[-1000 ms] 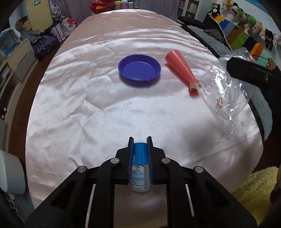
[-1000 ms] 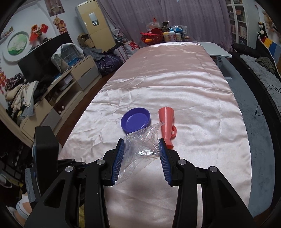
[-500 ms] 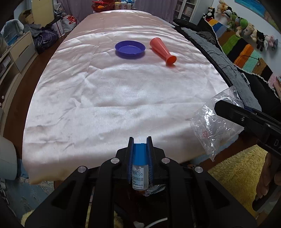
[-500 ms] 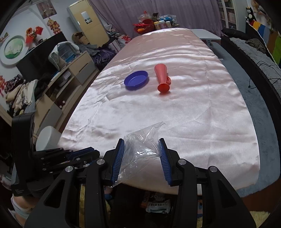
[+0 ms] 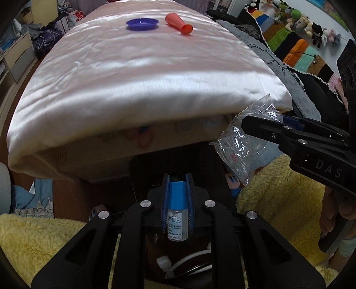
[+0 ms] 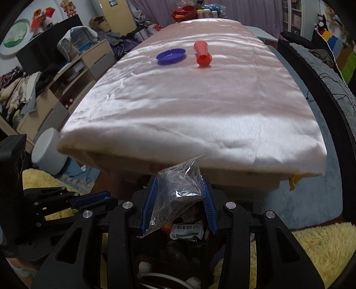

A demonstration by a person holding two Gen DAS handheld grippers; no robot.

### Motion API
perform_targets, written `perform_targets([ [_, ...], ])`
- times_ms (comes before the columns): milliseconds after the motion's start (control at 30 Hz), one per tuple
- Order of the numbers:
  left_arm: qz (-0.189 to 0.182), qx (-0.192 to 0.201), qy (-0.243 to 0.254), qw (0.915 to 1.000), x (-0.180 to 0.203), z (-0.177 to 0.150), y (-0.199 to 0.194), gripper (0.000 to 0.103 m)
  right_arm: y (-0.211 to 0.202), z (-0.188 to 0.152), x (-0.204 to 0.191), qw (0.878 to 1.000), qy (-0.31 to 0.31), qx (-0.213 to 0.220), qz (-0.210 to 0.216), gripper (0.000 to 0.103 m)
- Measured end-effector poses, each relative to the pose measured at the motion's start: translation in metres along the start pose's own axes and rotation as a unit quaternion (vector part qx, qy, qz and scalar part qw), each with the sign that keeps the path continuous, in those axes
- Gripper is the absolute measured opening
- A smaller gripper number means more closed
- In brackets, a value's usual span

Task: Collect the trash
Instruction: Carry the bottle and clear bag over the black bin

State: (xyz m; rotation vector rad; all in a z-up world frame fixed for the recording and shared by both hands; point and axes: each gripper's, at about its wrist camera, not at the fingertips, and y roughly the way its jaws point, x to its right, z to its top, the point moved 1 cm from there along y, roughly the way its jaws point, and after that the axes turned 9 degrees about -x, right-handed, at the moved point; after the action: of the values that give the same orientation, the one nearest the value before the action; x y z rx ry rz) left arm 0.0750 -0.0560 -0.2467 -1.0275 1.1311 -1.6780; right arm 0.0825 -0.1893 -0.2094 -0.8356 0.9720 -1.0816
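My left gripper point(image 5: 177, 195) is shut on a small clear bottle with a blue cap point(image 5: 176, 219) and holds it below the table's front edge, over a dark bin point(image 5: 178, 262) with trash in it. My right gripper point(image 6: 179, 200) is shut on a crumpled clear plastic bag point(image 6: 178, 195), also low in front of the table over the bin point(image 6: 184, 244). The right gripper and its bag point(image 5: 242, 144) show at the right of the left wrist view. The left gripper point(image 6: 89, 200) shows at the lower left of the right wrist view.
A pink satin cloth covers the table point(image 5: 144, 77). A blue dish point(image 5: 142, 23) and an orange cone-shaped cup point(image 5: 178, 21) lie at its far end. Yellow fluffy rugs point(image 5: 278, 200) lie either side of the bin. A white round stool point(image 6: 50, 151) stands at left.
Both grippers have pulled back off the table and dropped below its front edge, over the bin, each still holding its item.
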Motion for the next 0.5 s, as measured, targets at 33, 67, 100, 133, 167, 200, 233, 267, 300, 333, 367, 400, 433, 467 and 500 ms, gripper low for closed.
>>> perform_targets([
  [33, 0.0, -0.005, -0.002, 1.0, 0.0, -0.005, 0.004, 0.013, 0.004, -0.005, 0.0, 1.0, -0.001, -0.008, -0.002, 0.041],
  [67, 0.0, -0.01, -0.005, 0.9999, -0.001, -0.008, 0.009, 0.013, 0.01, -0.01, -0.002, 1.0, -0.002, -0.017, -0.004, 0.041],
  [100, 0.0, -0.016, -0.009, 0.9998, -0.002, -0.012, 0.015, 0.013, 0.015, -0.015, -0.002, 1.0, -0.002, -0.025, -0.006, 0.041],
  [133, -0.002, -0.021, -0.013, 0.9997, -0.003, -0.015, 0.02, 0.013, 0.02, -0.02, -0.003, 0.999, -0.001, -0.033, -0.005, 0.041],
  [167, -0.002, -0.025, -0.016, 0.9995, -0.004, -0.018, 0.025, 0.013, 0.025, -0.025, -0.004, 0.999, 0.0, -0.041, -0.004, 0.041],
  [200, -0.003, -0.03, -0.019, 0.9994, -0.005, -0.021, 0.029, 0.013, 0.031, -0.029, -0.005, 0.999, 0.001, -0.048, -0.005, 0.041],
  [233, -0.004, -0.034, -0.022, 0.9992, -0.006, -0.023, 0.034, 0.013, 0.035, -0.033, -0.006, 0.998, 0.002, -0.055, -0.007, 0.041],
  [267, -0.005, -0.038, -0.024, 0.999, -0.006, -0.025, 0.038, 0.013, 0.04, -0.036, -0.006, 0.998, 0.004, -0.061, -0.009, 0.041],
  [300, -0.006, -0.042, -0.027, 0.9988, -0.007, -0.026, 0.04, 0.013, 0.043, -0.038, -0.005, 0.998, 0.007, -0.065, -0.009, 0.041],
  [333, -0.009, -0.045, -0.03, 0.9985, -0.008, -0.029, 0.044, 0.013, 0.045, -0.04, -0.006, 0.998, 0.009, -0.069, -0.007, 0.041],
  [367, -0.013, -0.048, -0.033, 0.9982, -0.009, -0.03, 0.046, 0.013, 0.047, -0.041, -0.005, 0.997, 0.012, -0.073, -0.003, 0.041],
  [400, -0.017, -0.051, -0.035, 0.9979, -0.011, -0.032, 0.048, 0.013, 0.048, -0.042, -0.005, 0.997, 0.015, -0.076, 0.001, 0.041],
  [433, -0.021, -0.054, -0.037, 0.9977, -0.012, -0.033, 0.049, 0.013, 0.05, -0.043, -0.005, 0.997, 0.018, -0.08, 0.005, 0.041],
  [467, -0.021, -0.054, -0.038, 0.9976, -0.012, -0.033, 0.05, 0.013, 0.051, -0.043, -0.004, 0.996, 0.02, -0.083, 0.007, 0.041],
  [500, -0.021, -0.055, -0.038, 0.9975, -0.013, -0.033, 0.05, 0.013, 0.051, -0.044, -0.004, 0.996, 0.022, -0.084, 0.007, 0.042],
])
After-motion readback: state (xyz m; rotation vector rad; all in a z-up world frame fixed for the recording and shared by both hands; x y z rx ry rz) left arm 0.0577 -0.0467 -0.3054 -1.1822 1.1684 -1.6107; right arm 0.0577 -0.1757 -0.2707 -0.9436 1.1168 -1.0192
